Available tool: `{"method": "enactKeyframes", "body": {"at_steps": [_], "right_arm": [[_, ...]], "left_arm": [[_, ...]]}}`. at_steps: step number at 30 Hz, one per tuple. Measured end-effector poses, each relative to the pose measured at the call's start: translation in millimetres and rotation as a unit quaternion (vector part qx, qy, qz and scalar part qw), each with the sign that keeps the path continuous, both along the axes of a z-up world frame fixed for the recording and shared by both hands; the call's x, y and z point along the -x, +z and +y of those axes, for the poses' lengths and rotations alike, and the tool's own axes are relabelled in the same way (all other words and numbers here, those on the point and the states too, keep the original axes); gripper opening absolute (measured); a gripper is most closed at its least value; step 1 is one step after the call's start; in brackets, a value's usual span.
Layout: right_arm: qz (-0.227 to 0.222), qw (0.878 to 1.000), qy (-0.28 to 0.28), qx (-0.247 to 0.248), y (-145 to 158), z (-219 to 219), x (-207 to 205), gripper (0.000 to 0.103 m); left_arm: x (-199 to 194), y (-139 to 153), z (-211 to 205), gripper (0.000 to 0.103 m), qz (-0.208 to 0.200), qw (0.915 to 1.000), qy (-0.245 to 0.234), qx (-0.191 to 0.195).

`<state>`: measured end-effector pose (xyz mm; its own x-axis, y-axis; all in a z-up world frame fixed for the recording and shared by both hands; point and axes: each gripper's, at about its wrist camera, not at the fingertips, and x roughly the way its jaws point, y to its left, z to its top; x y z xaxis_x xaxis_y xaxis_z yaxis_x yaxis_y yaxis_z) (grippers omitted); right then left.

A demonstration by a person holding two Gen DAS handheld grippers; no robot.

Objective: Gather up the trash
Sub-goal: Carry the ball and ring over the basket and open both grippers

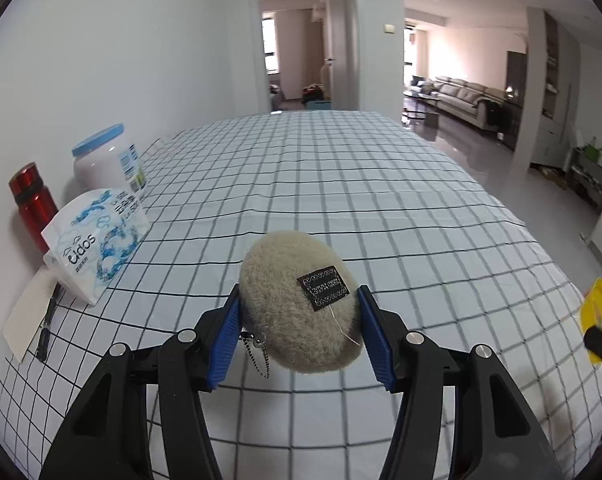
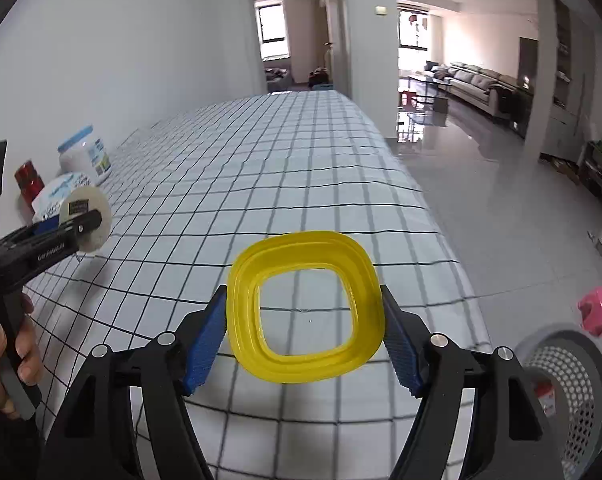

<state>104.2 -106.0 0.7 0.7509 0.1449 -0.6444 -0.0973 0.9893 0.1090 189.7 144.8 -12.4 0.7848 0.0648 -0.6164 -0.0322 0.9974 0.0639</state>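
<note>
My left gripper (image 1: pixel 299 332) is shut on a beige furry pouch (image 1: pixel 297 300) with a black label and a ball chain, held above the checked tablecloth (image 1: pixel 341 184). My right gripper (image 2: pixel 303 336) is shut on a yellow square plastic ring (image 2: pixel 305 308), held above the table's right part. In the right wrist view the left gripper and its pouch (image 2: pixel 86 218) show at the left. In the left wrist view the yellow ring (image 1: pixel 599 318) shows at the right edge. A grey perforated bin (image 2: pixel 565 392) stands on the floor at lower right.
Along the wall at the left stand a red bottle (image 1: pixel 33 204), a white jar with a blue lid (image 1: pixel 107 162) and a tissue pack (image 1: pixel 97 240). A white card and a pen (image 1: pixel 47 326) lie beside them. A pink stool (image 2: pixel 599 310) is on the floor.
</note>
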Motion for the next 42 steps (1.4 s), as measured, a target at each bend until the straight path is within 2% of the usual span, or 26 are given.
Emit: {"method": "enactKeyframes", "body": {"at_steps": [6,12,25,37,42], "right_arm": [[-0.005,0.999,-0.049,-0.003,-3.2,-49.5,35.2,0.069],[-0.005,0.996,-0.088,-0.012,-8.5,-88.2,66.1,0.069],[-0.01,0.983,-0.181,-0.008,-20.8,-172.2,128.7,0.069],[0.001,0.973,-0.229,-0.02,-37.1,-229.0,155.3,0.069],[0.001,0.971,-0.236,-0.03,-43.0,-241.8,158.3,0.069]], "left_arm": [[18.1,13.2,-37.5,0.054,-0.006,0.9987,-0.048,0.016],[37.3,17.6,-91.6,0.054,-0.001,0.9937,-0.108,0.03],[70.4,12.2,-213.7,0.054,0.021,0.9731,-0.226,0.041],[92.9,-0.9,-295.8,0.054,0.042,0.9537,-0.295,0.037],[99.1,-8.0,-322.4,0.054,0.047,0.9491,-0.31,0.027]]}}
